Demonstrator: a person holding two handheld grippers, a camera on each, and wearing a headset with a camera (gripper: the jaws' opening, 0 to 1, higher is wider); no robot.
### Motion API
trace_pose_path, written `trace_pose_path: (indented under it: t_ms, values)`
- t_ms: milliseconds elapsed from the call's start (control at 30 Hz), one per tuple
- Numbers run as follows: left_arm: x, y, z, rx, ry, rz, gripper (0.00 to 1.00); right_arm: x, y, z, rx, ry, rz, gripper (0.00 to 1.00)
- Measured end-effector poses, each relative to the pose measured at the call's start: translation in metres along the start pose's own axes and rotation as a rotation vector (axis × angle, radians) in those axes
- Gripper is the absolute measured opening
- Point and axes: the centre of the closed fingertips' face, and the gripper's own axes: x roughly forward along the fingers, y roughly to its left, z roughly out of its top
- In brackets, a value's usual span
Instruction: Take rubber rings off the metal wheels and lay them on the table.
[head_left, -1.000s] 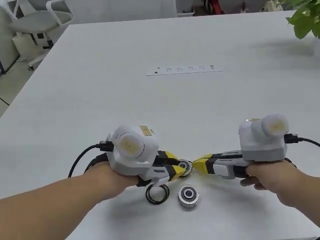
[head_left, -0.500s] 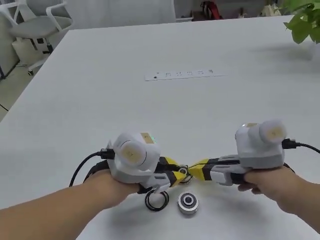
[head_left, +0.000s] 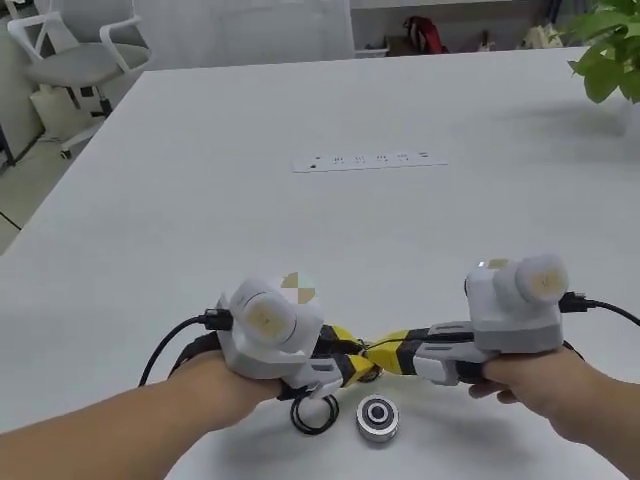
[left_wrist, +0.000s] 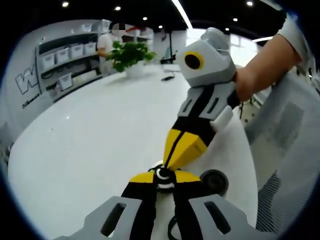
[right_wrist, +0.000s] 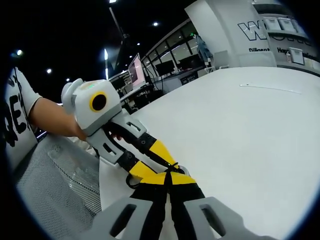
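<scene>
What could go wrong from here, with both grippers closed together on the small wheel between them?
1. The left gripper grips the small wheel with only the tips of its jaws. A hard tug from the right gripper could make the wheel slip and drop.
2. The loose ring and bare wheel lie close by on the table, so a dropped wheel might knock them away.

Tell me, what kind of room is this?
Probably an office or workshop room: a big white table with a built-in socket strip, a swivel office chair beside it, and shelves of storage bins along the wall.
</scene>
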Motion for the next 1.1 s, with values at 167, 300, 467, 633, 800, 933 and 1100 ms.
trace_pose_path:
  t_ms: [167,300,467,633,800,933,1100]
  values:
    - [0.000,0.000,0.000,-0.002,0.000,-0.001,0.12,-0.004,0.003,0.002,0.036,-0.016,0.025,0.00]
    - [0.000,-0.001,0.000,-0.007,0.009,-0.003,0.12,-0.004,0.010,0.005,0.074,-0.035,0.064,0.00]
    - [-0.001,-0.002,0.001,-0.020,0.007,-0.004,0.12,-0.004,0.007,0.003,0.074,-0.025,0.046,0.00]
    - [-0.002,-0.002,0.002,-0.043,0.010,-0.016,0.13,-0.005,0.004,0.001,0.072,-0.014,0.031,0.00]
    - [-0.006,-0.004,0.001,-0.038,0.016,-0.036,0.17,-0.006,0.006,0.003,0.072,-0.018,0.034,0.00]
    - [-0.011,-0.006,0.005,-0.040,0.000,-0.045,0.19,-0.006,0.007,0.004,0.073,-0.019,0.040,0.00]
    - [-0.019,-0.009,0.013,-0.054,-0.038,-0.065,0.22,-0.007,0.012,0.007,0.072,-0.022,0.057,0.00]
